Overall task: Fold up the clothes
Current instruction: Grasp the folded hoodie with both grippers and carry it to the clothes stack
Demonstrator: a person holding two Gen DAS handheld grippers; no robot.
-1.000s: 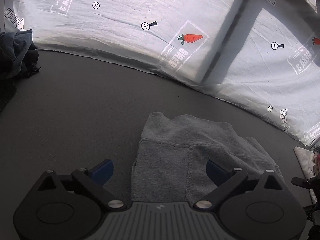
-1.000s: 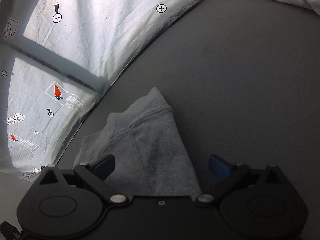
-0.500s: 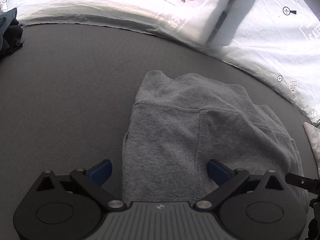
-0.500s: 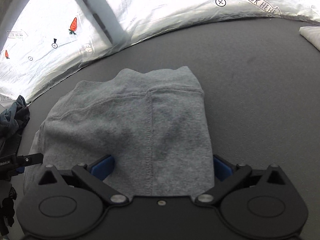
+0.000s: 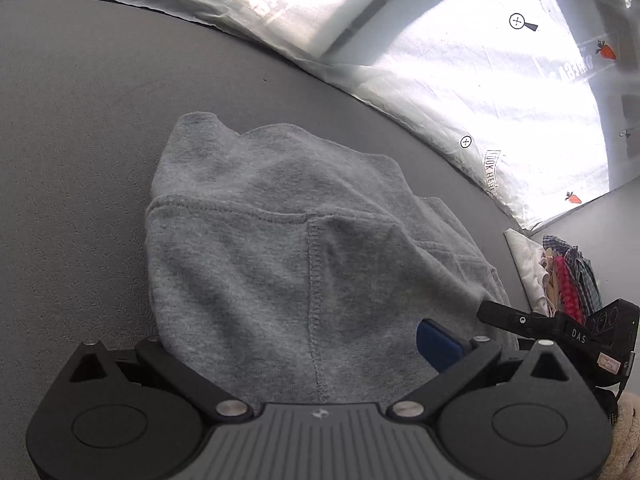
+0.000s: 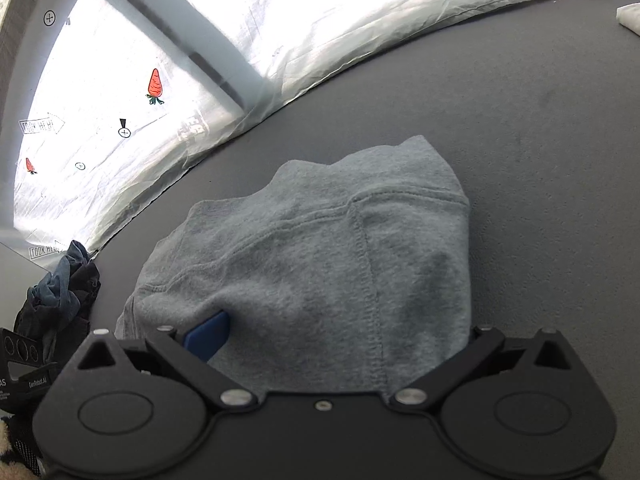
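Observation:
A grey sweatshirt-fabric garment (image 5: 288, 248) lies folded in a compact bundle on the dark grey table (image 5: 72, 128), a stitched seam running down its middle. My left gripper (image 5: 298, 344) is open, wide across the bundle's near edge. Its right blue pad (image 5: 436, 344) shows, while cloth hides the left pad. My right gripper (image 6: 340, 334) is open too and straddles the same garment (image 6: 320, 264) from the other side. Its left blue pad (image 6: 208, 336) presses against the fabric; the right pad is hidden under the fold.
A white printed plastic sheet (image 5: 500, 92) borders the table's far side. A stack of folded checked and white clothes (image 5: 560, 272) sits at the right edge. Dark crumpled clothes (image 6: 60, 292) lie at the left in the right wrist view, and a white cloth (image 6: 628, 16) far right.
Both grippers have moved in onto the grey garment, which now fills the space between their fingers and covers one pad of each. The left view has swung to the right.

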